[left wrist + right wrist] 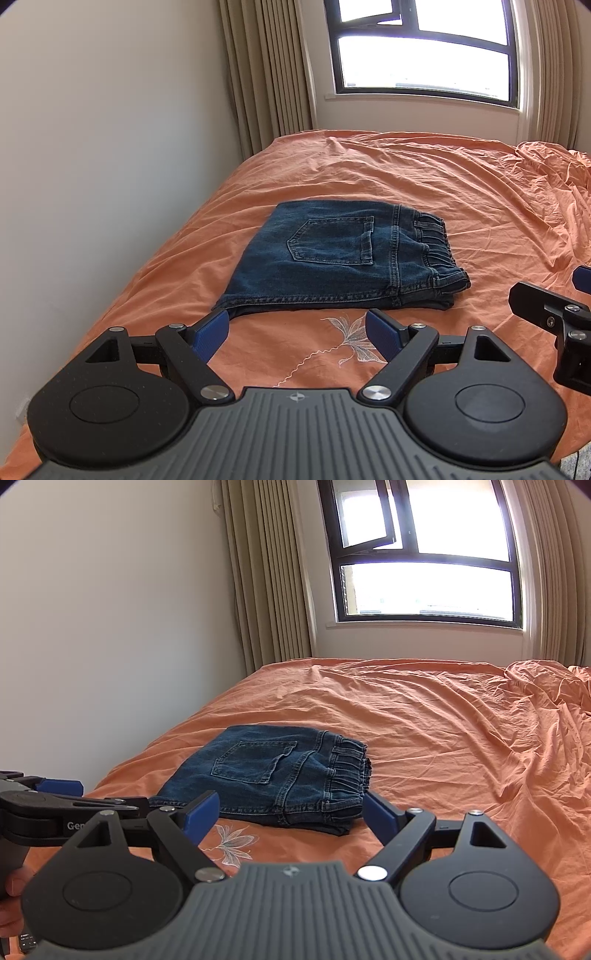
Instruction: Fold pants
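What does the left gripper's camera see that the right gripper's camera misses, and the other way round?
Only the left view shows the right gripper from outside, at its right edge.

Only the right view shows the left gripper from outside, a hand holding it, and the open upper window pane.

Both show the folded jeans lying on the orange bedsheet, the embroidered flower, the curtains, and open blue-padded fingers holding nothing.

An orange sheet (424,177) is lying wrinkled across the bed, showing a pale embroidered flower (351,338) near its close edge. Beige curtains (266,70) are hanging beside a dark-framed window (424,55), with a plain white wall (103,147) running along the bed's left side.
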